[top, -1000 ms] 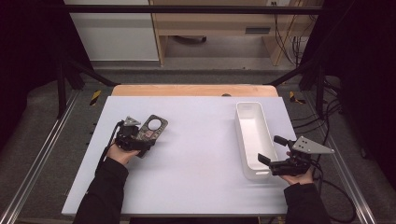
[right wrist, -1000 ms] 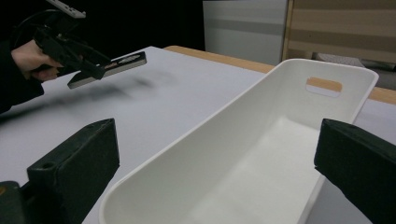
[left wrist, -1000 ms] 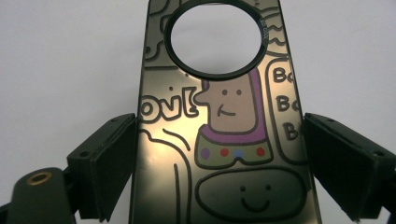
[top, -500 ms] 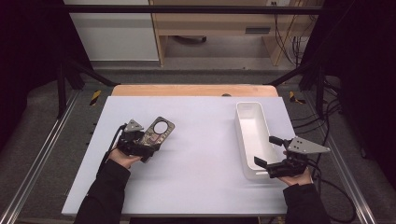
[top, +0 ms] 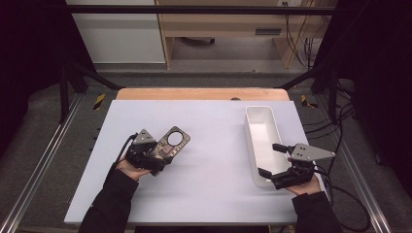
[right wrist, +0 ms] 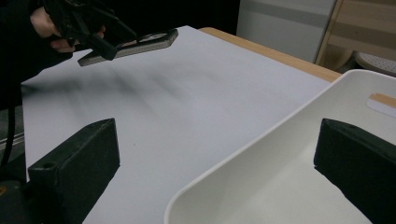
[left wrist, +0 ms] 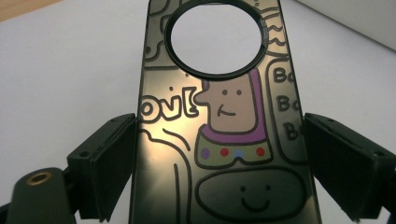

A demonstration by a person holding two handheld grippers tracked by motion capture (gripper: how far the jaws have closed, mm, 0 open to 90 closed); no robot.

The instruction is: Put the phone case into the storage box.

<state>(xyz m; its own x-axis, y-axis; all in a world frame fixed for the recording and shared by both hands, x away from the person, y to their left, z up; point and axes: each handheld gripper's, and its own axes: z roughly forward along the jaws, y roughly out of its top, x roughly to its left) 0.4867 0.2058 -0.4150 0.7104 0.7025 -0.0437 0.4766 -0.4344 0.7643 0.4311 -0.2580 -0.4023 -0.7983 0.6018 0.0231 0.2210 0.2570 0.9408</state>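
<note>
The left gripper [top: 163, 150] clamps a phone case [left wrist: 224, 121], lifted off the tabletop's [top: 204, 194] left half. The right gripper [top: 274, 160], jaws wide and empty, straddles the white bin's [top: 260, 121] near end. Next, probably carrying it rightward into the bin.

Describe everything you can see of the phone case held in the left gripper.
The phone case is a flat, glossy, dark see-through shell with a round black-rimmed camera hole near its far end. Cartoon line drawings cover it: a purple-hooded figure, a smiling face, bubble letters. The left gripper clamps it across its width, black pads on both long edges. In the right gripper view it hangs level above the white table, touching nothing else.
</note>
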